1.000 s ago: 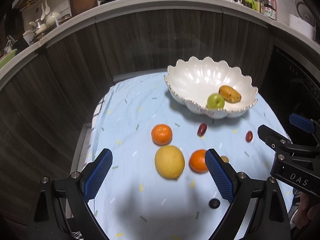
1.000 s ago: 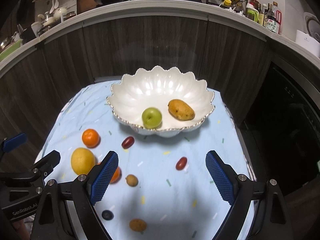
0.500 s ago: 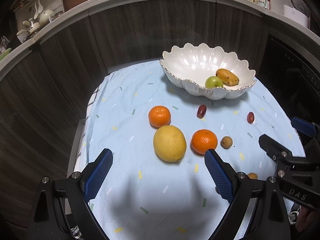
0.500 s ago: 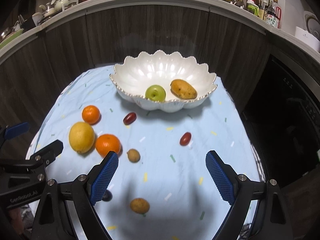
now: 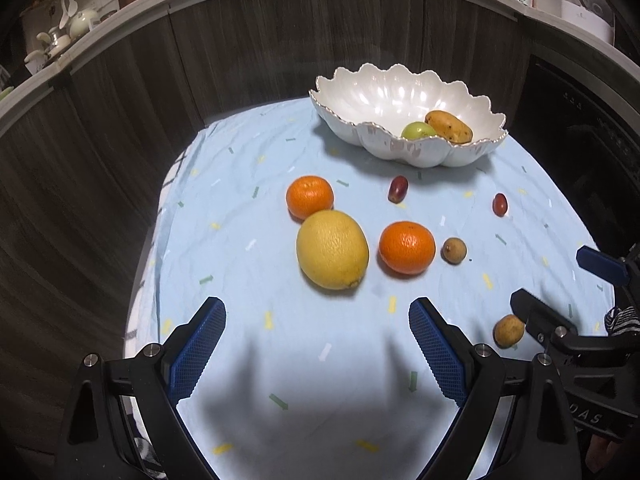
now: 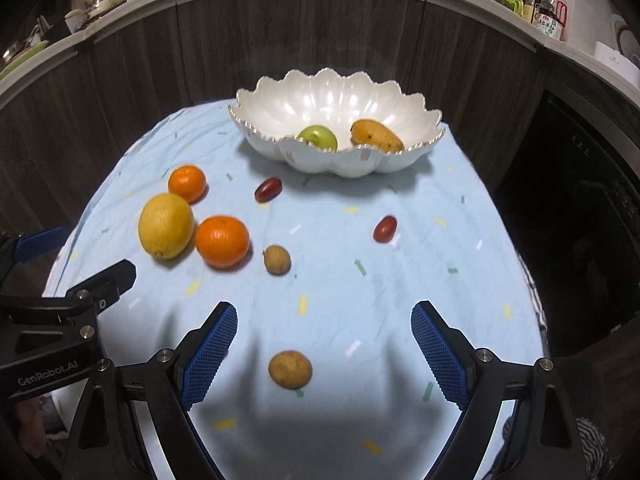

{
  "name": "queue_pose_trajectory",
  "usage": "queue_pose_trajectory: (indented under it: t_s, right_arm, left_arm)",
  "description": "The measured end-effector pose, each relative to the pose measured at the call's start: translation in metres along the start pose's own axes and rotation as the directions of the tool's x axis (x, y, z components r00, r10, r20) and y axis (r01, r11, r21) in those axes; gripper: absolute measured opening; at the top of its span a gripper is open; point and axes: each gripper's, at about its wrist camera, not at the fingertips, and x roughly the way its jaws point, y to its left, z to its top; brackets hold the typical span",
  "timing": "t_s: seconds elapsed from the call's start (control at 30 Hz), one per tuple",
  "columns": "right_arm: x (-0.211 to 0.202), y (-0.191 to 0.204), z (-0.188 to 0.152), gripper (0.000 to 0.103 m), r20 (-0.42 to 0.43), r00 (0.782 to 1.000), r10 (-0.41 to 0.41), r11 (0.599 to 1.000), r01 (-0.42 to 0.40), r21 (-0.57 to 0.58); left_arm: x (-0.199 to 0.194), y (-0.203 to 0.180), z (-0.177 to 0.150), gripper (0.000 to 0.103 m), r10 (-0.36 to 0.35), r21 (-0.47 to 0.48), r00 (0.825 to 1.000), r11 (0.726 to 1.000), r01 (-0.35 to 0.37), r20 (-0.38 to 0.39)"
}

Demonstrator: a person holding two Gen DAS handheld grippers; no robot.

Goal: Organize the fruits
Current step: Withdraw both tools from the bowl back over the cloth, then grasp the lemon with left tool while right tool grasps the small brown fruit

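A white scalloped bowl at the far side of the blue cloth holds a green apple and a yellow-brown mango. A big yellow citrus, two oranges, two red dates and a small brown fruit lie loose on the cloth. My left gripper is open just short of the yellow citrus. My right gripper is open above a round brown fruit, whose sides its pads do not touch.
The blue cloth covers a small round table that stands against dark wood cabinet fronts. A counter above carries bottles and crockery. A dark appliance front is at the right. The two grippers hang side by side, close together.
Both grippers have come down toward the cloth, so the loose fruits look larger and nearer. A small dark fruit seen earlier near the fingers is now out of sight. No fruit has moved.
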Motion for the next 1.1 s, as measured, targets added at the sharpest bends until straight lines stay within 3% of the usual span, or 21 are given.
queue_pose_trajectory:
  t_s: [0.17, 0.33, 0.47, 1.1]
  right_arm:
    - [0.007, 0.003, -0.01, 0.087, -0.026, 0.999, 0.021, 1.0, -0.021, -0.01]
    - [0.014, 0.006, -0.017, 0.076, -0.054, 0.998, 0.041, 0.999, -0.042, -0.01]
    - [0.018, 0.007, -0.02, 0.073, -0.078, 0.996, 0.051, 0.999, -0.05, 0.013]
    - [0.031, 0.008, -0.018, 0.063, -0.189, 0.982, 0.005, 0.988, 0.024, 0.155]
  left_arm:
    - [0.007, -0.002, -0.008, 0.094, 0.0, 0.0, 1.0, 1.0, 0.0, -0.015]
    - [0.013, -0.004, -0.01, 0.094, -0.008, 0.006, 1.0, 1.0, 0.008, -0.021]
    - [0.018, -0.004, -0.008, 0.091, -0.026, 0.036, 0.999, 0.999, 0.027, -0.032]
    - [0.063, -0.009, 0.024, 0.086, -0.139, 0.19, 0.988, 0.971, 0.149, -0.065]
